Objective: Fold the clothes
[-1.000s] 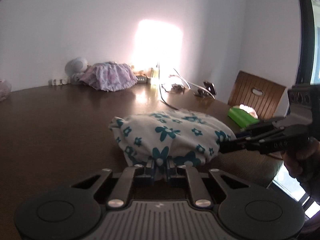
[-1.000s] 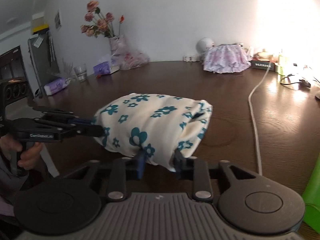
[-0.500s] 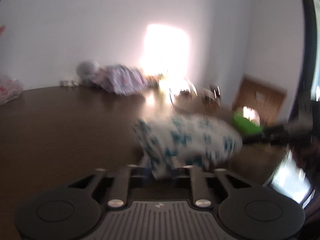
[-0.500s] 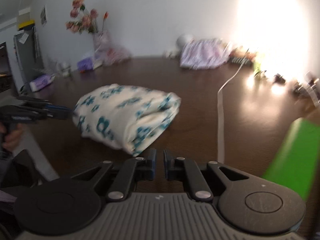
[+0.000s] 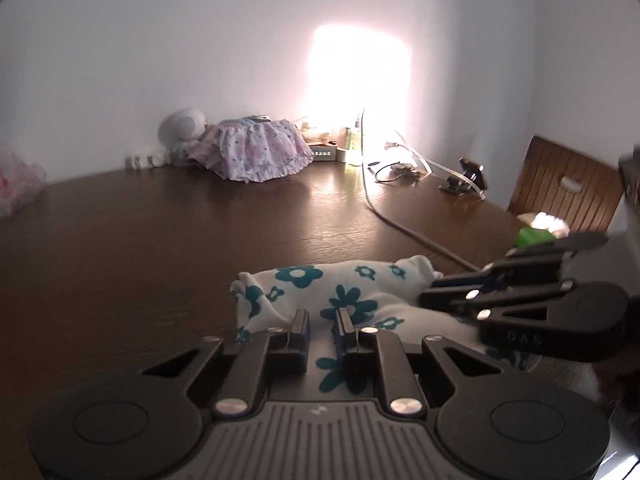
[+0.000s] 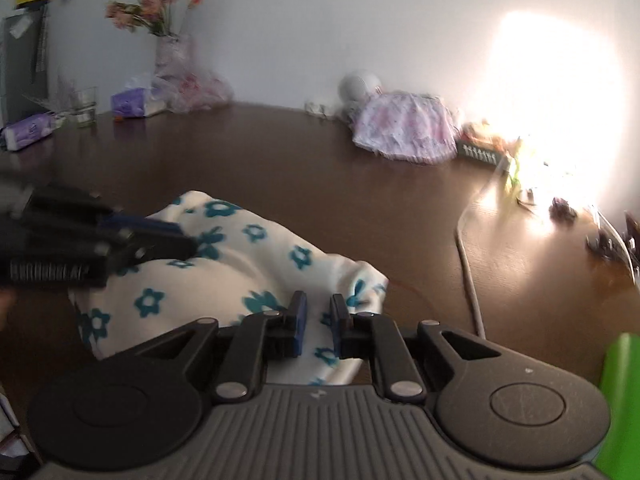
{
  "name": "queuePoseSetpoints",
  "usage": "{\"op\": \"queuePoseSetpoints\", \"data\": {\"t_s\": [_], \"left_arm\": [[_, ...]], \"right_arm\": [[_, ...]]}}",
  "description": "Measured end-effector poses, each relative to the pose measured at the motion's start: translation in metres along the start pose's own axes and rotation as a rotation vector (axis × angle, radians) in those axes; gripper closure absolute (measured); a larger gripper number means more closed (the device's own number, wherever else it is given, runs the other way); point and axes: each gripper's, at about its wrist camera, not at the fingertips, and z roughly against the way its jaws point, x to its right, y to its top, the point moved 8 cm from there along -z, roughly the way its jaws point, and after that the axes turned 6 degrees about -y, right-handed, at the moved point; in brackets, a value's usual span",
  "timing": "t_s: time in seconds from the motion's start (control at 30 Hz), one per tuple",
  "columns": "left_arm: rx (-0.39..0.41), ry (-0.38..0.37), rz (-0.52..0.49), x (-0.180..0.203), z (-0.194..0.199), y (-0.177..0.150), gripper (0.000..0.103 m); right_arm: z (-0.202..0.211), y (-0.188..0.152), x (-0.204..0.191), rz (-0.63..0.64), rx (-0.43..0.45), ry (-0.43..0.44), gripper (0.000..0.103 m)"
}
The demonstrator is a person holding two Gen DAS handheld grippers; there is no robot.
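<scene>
— While the left gripper (image 5: 321,322) and right gripper (image 6: 316,314) hover with fingers slightly parted, what's gripped?
— Nothing; the soft, folded floral cloth (image 5: 344,296) lies beneath them on the glossy wooden table (image 5: 160,232).
— Containers?
— A vase (image 6: 172,64) holding flowers.

White cloth (image 5: 344,292) with teal flowers; dark brown table (image 5: 160,240).

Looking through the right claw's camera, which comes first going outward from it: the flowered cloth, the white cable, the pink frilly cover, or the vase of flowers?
1. Flowered cloth, directly under the right claw.
2. White cable, on the table to its right.
3. Pink frilly cover, far right, by the wall.
4. Vase of flowers, far left corner; about as far as the cover, hard to separate.
</scene>
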Motion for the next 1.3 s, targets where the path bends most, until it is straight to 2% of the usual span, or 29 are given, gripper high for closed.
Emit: {"op": "queuePoseSetpoints", "data": {"t_s": [0.1,0.17,0.2,0.27,0.3,0.33,0.37,0.43,0.5,0.57,0.6,0.63,0.73,0.8,0.83,0.87,0.9,0.93,1.03,1.13,1.3], "left_arm": [[-0.013,-0.029,0.033,0.001,0.013,0.008,0.086],[0.004,-0.054,0.077,-0.007,0.020,0.021,0.062],[0.013,-0.055,0.094,-0.012,0.019,0.028,0.060],[0.002,-0.047,0.095,-0.021,0.007,0.042,0.061],[-0.028,-0.032,0.092,-0.025,-0.004,0.043,0.064],[-0.066,-0.011,0.090,-0.028,-0.014,0.040,0.081],[-0.105,0.002,0.080,-0.030,-0.023,0.035,0.088],[-0.135,-0.001,0.092,-0.032,-0.031,0.020,0.087],[-0.119,-0.017,0.142,-0.038,-0.027,0.016,0.087],[-0.103,-0.038,0.206,-0.045,-0.019,0.018,0.087],[-0.094,-0.055,0.254,-0.051,-0.016,0.019,0.085],[-0.091,-0.072,0.319,-0.059,-0.016,0.020,0.078],[-0.097,-0.128,0.501,-0.080,-0.022,0.023,0.057],[-0.120,-0.159,0.590,-0.089,-0.030,0.022,0.061],[-0.128,-0.182,0.622,-0.091,-0.034,0.021,0.074],[-0.133,-0.203,0.652,-0.093,-0.037,0.020,0.095],[-0.128,-0.213,0.678,-0.094,-0.038,0.019,0.095],[-0.112,-0.213,0.700,-0.097,-0.037,0.018,0.096],[-0.058,-0.208,0.749,-0.102,-0.028,0.015,0.097],[-0.023,-0.210,0.787,-0.104,-0.023,0.013,0.097],[-0.029,-0.188,0.784,-0.103,-0.026,0.011,0.095]], "right_arm": [[0.003,-0.007,0.001,0.032,-0.039,-0.037,0.091],[0.007,-0.006,0.014,-0.039,-0.052,0.002,0.091],[0.010,-0.005,0.021,-0.077,-0.057,0.023,0.091],[0.005,0.005,0.026,-0.117,-0.067,0.051,0.085],[-0.002,0.008,0.026,-0.126,-0.086,0.071,0.082],[-0.013,0.009,0.023,-0.135,-0.116,0.090,0.079],[-0.022,0.005,0.023,-0.130,-0.142,0.077,0.078],[-0.032,-0.005,0.028,-0.136,-0.168,0.048,0.078],[-0.029,-0.011,0.039,-0.230,-0.154,0.081,0.079],[-0.019,-0.013,0.050,-0.312,-0.124,0.076,0.080],[-0.015,-0.014,0.059,-0.371,-0.113,0.092,0.080],[-0.010,-0.016,0.068,-0.434,-0.102,0.110,0.080],[-0.016,-0.018,0.079,-0.611,-0.136,0.308,0.078],[-0.026,-0.024,0.072,-0.630,-0.180,0.351,0.077],[-0.031,-0.024,0.067,-0.632,-0.187,0.362,0.077],[-0.036,-0.024,0.061,-0.635,-0.192,0.373,0.086],[-0.038,-0.022,0.062,-0.646,-0.182,0.383,0.098],[-0.040,-0.020,0.064,-0.659,-0.170,0.392,0.102],[-0.032,-0.014,0.075,-0.742,-0.113,0.386,0.103],[-0.027,-0.016,0.079,-0.770,-0.099,0.364,0.103],[-0.026,-0.018,0.080,-0.789,-0.112,0.325,0.102]]}}
